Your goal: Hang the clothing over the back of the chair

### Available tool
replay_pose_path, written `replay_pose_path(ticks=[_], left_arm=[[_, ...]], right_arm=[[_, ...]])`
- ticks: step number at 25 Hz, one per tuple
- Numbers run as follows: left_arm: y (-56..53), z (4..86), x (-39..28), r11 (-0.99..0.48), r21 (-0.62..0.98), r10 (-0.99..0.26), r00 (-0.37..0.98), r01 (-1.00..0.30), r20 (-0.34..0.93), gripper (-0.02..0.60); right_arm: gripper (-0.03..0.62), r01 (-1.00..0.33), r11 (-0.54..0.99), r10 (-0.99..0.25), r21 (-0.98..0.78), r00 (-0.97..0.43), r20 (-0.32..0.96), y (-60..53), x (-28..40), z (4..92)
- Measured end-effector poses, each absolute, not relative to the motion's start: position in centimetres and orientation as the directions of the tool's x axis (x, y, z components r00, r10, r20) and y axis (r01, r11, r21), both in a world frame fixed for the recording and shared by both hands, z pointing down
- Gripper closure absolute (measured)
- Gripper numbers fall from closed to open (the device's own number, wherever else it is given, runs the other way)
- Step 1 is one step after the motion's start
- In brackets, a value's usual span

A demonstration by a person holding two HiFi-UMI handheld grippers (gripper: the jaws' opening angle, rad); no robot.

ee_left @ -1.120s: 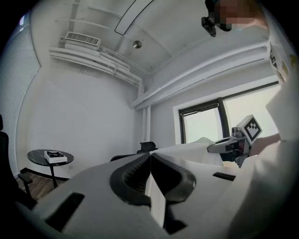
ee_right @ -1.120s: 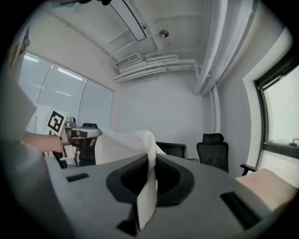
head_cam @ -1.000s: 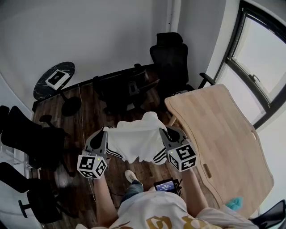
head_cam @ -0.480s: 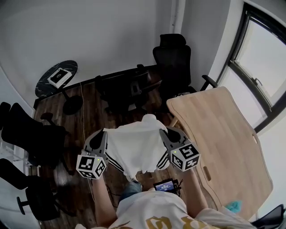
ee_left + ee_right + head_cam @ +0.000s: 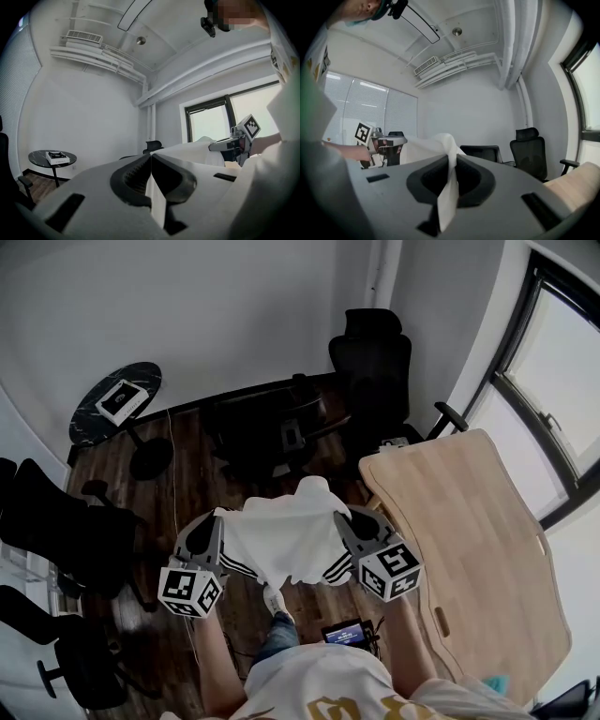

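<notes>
I have the white black-striped cloth garment (image 5: 286, 540) spread in mid-air, left gripper (image 5: 221, 515) and right gripper (image 5: 343, 515) each pinching an upper edge, presumably to drape it flat over the black high-backed office chair (image 5: 370, 357) ahead.

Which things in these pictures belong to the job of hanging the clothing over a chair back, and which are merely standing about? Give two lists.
In the job:
white clothing, pinched at either side by the left gripper and right gripper; high-backed black chair ahead, perhaps the target.

Standing about:
wooden table; round side table; box on it; black chairs at left.
</notes>
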State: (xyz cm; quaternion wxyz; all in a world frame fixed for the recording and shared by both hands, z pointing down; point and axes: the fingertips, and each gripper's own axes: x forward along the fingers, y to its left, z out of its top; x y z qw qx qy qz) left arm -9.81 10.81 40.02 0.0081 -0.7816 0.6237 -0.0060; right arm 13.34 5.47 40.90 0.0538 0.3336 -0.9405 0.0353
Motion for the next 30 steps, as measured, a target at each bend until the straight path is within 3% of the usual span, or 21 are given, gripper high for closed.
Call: replay_pose_path(ticks=[15, 30], left_arm=[[-7.5, 41.4, -16.7, -0.351, 0.024, -0.936, 0.352, -0.936, 0.022, 0.558], [-14.0, 40.2, -20.2, -0.442, 0.086, -0.897, 0.437, -0.893, -0.070, 0.558]], right_arm=[[0.565, -0.743, 0.668, -0.716, -0.048, -0.659, 0.229, -8.6, 7.1, 43.2], [0.565, -0.802, 0.598, -0.786, -0.010, -0.588, 0.190, -13.4, 3.7, 41.6]])
